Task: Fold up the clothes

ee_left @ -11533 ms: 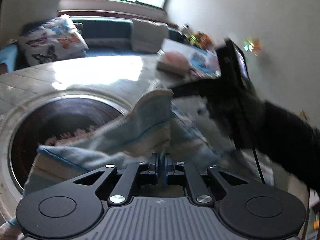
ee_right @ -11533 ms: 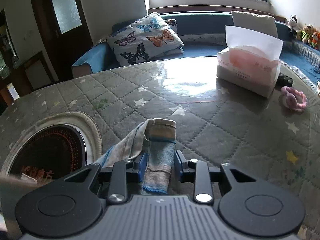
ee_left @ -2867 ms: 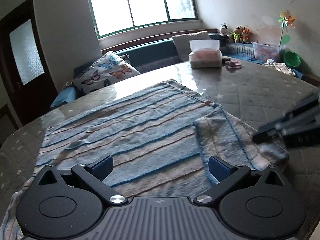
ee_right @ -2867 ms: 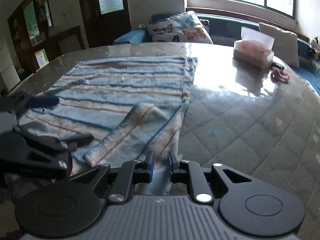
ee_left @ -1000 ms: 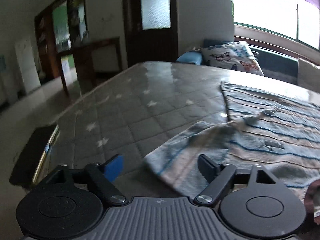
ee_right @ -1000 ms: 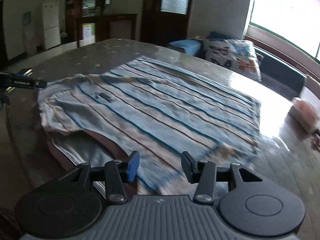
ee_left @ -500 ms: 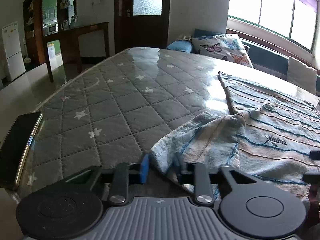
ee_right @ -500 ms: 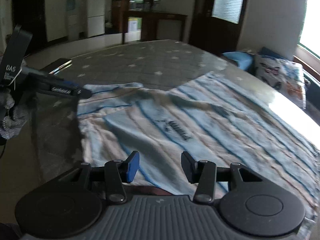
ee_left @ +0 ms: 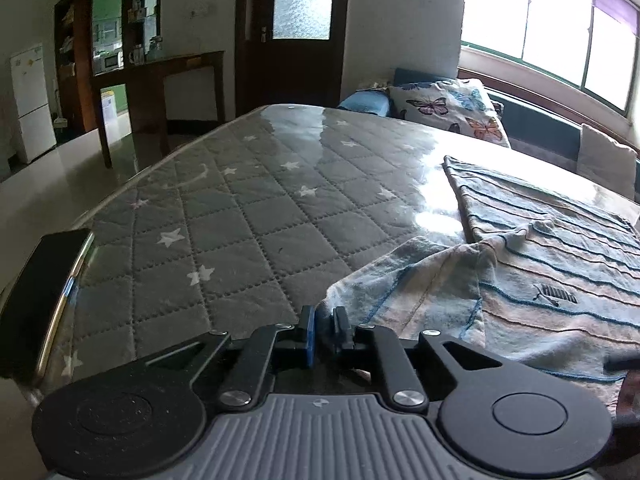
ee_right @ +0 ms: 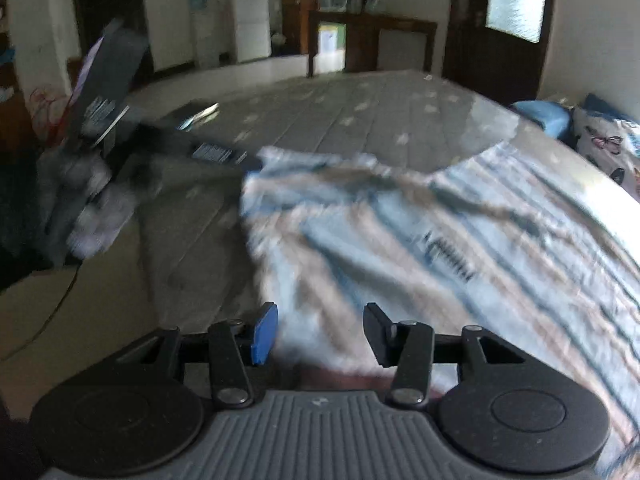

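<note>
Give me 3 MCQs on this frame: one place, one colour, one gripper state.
1. Where is the phone?
A. at the table's near left edge
B. on the shirt
C. on the sofa

2. What colour are the shirt's thin stripes?
A. red
B. blue
C. green

3. How is the left gripper?
A. wide open over bare table
B. shut on the shirt's sleeve
C. holding the phone

Key:
1 A: in the left wrist view it lies at the quilted table's left rim.
2 B: blue lines cross pale bands.
3 B: its jaws have just closed and pinch the sleeve edge.
</note>
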`<control>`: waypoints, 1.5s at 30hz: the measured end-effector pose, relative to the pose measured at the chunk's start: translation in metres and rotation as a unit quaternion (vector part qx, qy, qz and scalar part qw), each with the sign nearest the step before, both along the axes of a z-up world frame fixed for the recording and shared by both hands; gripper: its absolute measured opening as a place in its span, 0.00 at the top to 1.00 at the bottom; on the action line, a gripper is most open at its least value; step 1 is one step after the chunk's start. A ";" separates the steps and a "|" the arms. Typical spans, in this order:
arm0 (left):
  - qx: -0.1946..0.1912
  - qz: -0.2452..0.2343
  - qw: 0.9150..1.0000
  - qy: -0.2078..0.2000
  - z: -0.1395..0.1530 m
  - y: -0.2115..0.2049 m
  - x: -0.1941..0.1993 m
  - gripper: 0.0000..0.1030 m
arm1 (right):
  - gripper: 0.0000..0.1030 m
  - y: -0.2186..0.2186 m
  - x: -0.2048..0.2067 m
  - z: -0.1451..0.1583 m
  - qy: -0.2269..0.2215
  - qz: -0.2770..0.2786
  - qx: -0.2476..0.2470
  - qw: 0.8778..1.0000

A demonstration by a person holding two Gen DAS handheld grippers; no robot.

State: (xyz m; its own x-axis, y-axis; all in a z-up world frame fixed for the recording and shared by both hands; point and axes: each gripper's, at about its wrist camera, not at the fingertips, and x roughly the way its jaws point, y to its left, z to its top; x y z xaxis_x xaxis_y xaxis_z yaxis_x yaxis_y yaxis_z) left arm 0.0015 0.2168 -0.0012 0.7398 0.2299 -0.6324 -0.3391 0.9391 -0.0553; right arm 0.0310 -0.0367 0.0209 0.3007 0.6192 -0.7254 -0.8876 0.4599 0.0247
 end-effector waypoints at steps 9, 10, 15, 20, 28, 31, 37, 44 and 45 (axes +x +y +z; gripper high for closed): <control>-0.024 -0.007 1.000 0.002 0.002 -0.001 -0.004 0.60 | 0.44 0.023 0.026 -0.014 0.030 0.001 0.011 0.999; -0.026 -0.009 1.000 0.003 0.001 -0.001 -0.003 0.61 | 0.44 0.025 0.022 -0.015 0.030 0.010 0.011 0.999; -0.032 -0.012 0.999 0.007 -0.002 -0.003 0.001 0.72 | 0.43 0.032 -0.008 -0.015 0.031 0.071 0.008 0.997; -0.037 -0.001 0.999 0.004 -0.001 -0.002 -0.002 0.73 | 0.42 0.039 -0.027 -0.010 -0.003 0.107 0.009 0.994; -0.039 -0.005 0.999 0.006 -0.002 -0.004 0.001 0.76 | 0.42 0.049 -0.014 -0.014 0.018 0.082 0.016 0.996; -0.040 -0.002 0.999 0.002 -0.002 0.000 0.000 0.89 | 0.40 0.049 -0.023 -0.016 0.022 0.102 0.015 0.994; -0.043 0.004 0.999 -0.001 -0.001 0.003 -0.005 0.89 | 0.39 0.043 -0.001 -0.007 0.003 0.051 0.027 0.998; -0.050 0.001 0.999 0.003 -0.002 -0.001 -0.006 0.72 | 0.33 0.043 0.010 -0.018 0.023 0.037 0.016 0.999; -0.051 0.000 0.999 0.002 -0.002 -0.002 -0.005 0.72 | 0.33 0.045 0.006 -0.019 0.023 0.048 0.015 0.998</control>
